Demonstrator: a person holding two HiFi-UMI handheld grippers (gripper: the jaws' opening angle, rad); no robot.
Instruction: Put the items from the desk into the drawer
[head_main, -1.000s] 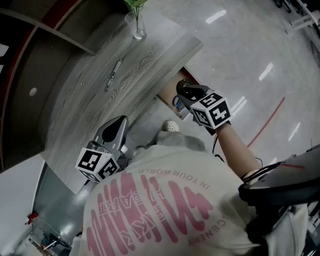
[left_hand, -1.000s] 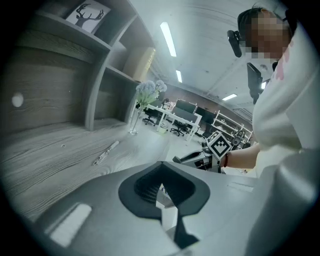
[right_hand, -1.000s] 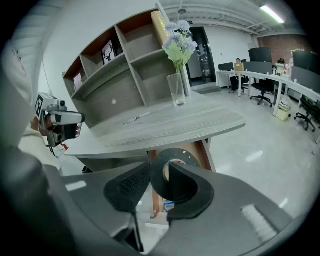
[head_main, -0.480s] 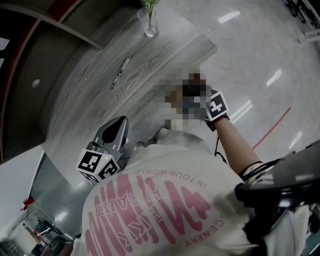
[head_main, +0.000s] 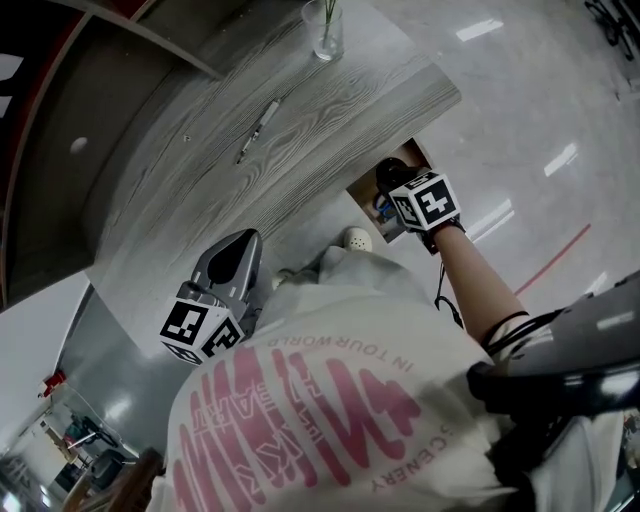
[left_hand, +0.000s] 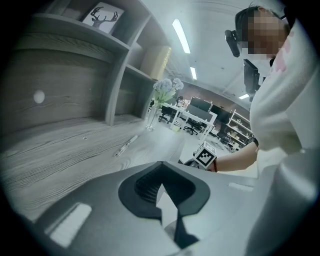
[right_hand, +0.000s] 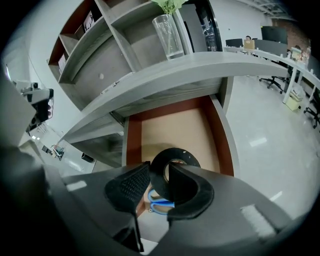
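A black tape roll (right_hand: 176, 156) is clamped between the jaws of my right gripper (right_hand: 159, 173), which hangs over the open drawer (right_hand: 175, 127) below the desk's right end. Blue scissors (right_hand: 159, 204) lie in the drawer near its front, partly hidden by the jaws. In the head view my right gripper (head_main: 388, 182) dips into the drawer (head_main: 368, 190). A pen (head_main: 258, 130) lies on the grey wooden desk (head_main: 200, 190). My left gripper (head_main: 232, 262) hovers at the desk's near edge, its tips together and holding nothing (left_hand: 160, 166).
A glass vase (head_main: 326, 32) with green stems stands at the desk's far right corner. Shelves (left_hand: 115, 55) rise behind the desk. The person's body fills the lower head view, with a foot (head_main: 357, 239) on the shiny floor beside the drawer.
My right gripper has sunk with the tape roll from beside the desk edge down into the drawer opening. The left gripper has stayed near the desk's front edge.
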